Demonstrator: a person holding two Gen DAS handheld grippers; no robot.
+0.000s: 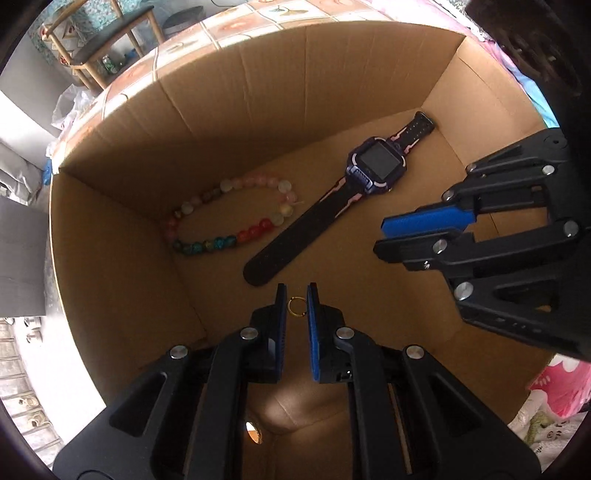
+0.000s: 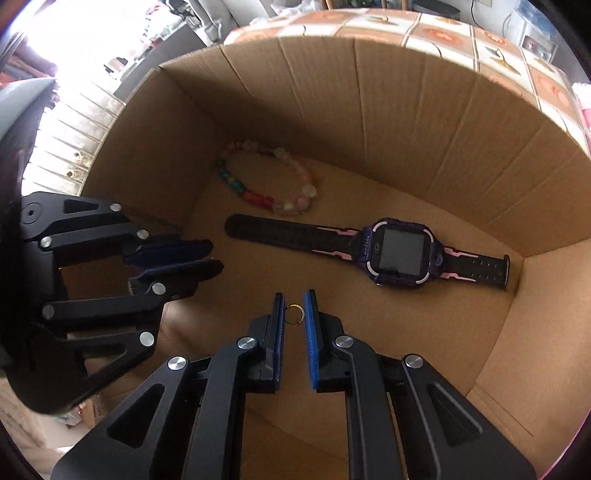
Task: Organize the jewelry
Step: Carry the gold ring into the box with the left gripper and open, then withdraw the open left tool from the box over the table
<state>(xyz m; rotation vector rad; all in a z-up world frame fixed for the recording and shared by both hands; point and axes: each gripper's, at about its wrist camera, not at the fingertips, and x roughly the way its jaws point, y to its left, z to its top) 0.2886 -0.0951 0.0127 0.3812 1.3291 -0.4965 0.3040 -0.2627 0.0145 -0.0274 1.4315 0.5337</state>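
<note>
An open cardboard box (image 1: 258, 74) (image 2: 369, 110) lies below both grippers. On its floor are a bracelet of coloured beads (image 1: 255, 230) (image 2: 255, 195) and a dark purple smartwatch (image 1: 376, 160) (image 2: 400, 253) with a black and pink strap. My left gripper (image 1: 295, 295) points down into the box, shut on a small gold ring (image 1: 296, 299) held at its fingertips. My right gripper (image 2: 294, 301) also points down, shut on another thin gold ring (image 2: 294, 307). Each gripper shows in the other's view, the right one (image 1: 382, 238) and the left one (image 2: 218, 255), side by side above the box floor.
The box sits on a cloth with orange and white squares (image 1: 229, 26) (image 2: 443, 29). A wooden chair (image 1: 99, 33) stands beyond it. Pink patterned fabric (image 1: 561, 387) lies by the box's near right corner. Bare cardboard floor shows in front of the watch.
</note>
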